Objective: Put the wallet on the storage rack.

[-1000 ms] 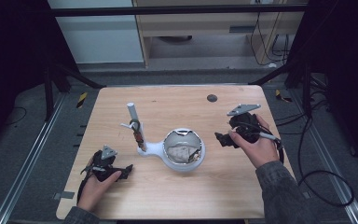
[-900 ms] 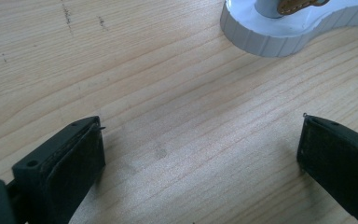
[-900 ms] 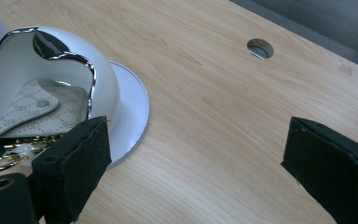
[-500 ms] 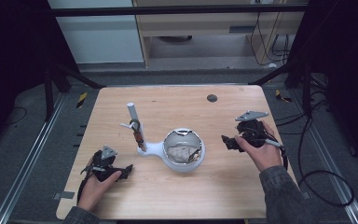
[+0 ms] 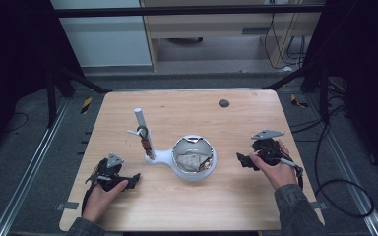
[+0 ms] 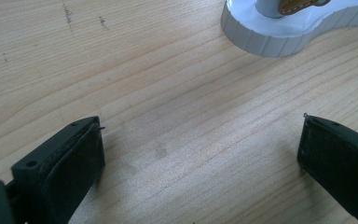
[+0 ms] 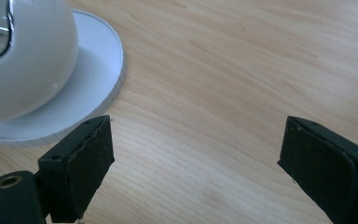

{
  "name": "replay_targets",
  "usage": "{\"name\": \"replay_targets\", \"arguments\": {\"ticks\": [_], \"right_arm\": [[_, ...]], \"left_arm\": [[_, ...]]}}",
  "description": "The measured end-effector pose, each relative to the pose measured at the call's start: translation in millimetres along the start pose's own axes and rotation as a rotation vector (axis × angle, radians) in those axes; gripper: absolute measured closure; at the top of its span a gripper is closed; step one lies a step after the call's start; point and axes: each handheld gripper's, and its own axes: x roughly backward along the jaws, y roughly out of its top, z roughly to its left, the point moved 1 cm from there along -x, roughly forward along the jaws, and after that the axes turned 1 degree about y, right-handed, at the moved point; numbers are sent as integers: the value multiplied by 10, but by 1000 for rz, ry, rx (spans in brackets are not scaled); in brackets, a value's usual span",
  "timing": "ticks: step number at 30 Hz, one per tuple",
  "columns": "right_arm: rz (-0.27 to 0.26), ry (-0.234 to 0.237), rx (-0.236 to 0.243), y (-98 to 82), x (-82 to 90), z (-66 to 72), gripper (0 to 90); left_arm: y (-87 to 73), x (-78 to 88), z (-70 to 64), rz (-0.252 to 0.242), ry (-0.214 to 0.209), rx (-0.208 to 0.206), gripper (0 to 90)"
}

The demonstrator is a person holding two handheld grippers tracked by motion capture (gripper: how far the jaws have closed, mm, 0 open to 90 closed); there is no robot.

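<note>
A white stand sits mid-table: a round bowl (image 5: 194, 157) holding crumpled pale material, joined by a flat base (image 5: 160, 157) to an upright white post (image 5: 142, 129) with a brown strap hanging on it. My left gripper (image 5: 133, 179) rests low on the table left of the stand, open, with bare wood between its jaws (image 6: 200, 140) and the base's edge (image 6: 279, 37) ahead. My right gripper (image 5: 241, 161) is right of the bowl and open; its jaws have just been closing a little with nothing between them (image 7: 198, 140). The bowl (image 7: 23, 56) stands ahead to its left.
A small dark round mark (image 5: 223, 103) lies near the wooden table's (image 5: 187, 211) far edge. Cables (image 5: 334, 191) trail on the floor to the right. A metal frame and dark surroundings ring the table.
My right hand has come down and nearer the front edge, settling close to the table beside the bowl. The left hand and the stand have stayed put.
</note>
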Motion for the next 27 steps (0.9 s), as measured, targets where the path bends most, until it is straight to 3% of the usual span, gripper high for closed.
{"name": "replay_targets", "arguments": {"ticks": [7,12,17,27], "right_arm": [[27,6,-28,-172,-93,-58,98],[47,15,-77,-289,-167,-109,95],[40,-13,-101,-361,-210,-178,101],[35,-18,-108,-509,-350,-217,80]], "left_arm": [[0,0,0,0,0,1,0],[0,0,0,0,0,1,0],[0,0,0,0,0,0,0],[-1,1,-1,0,1,1,0]]}}
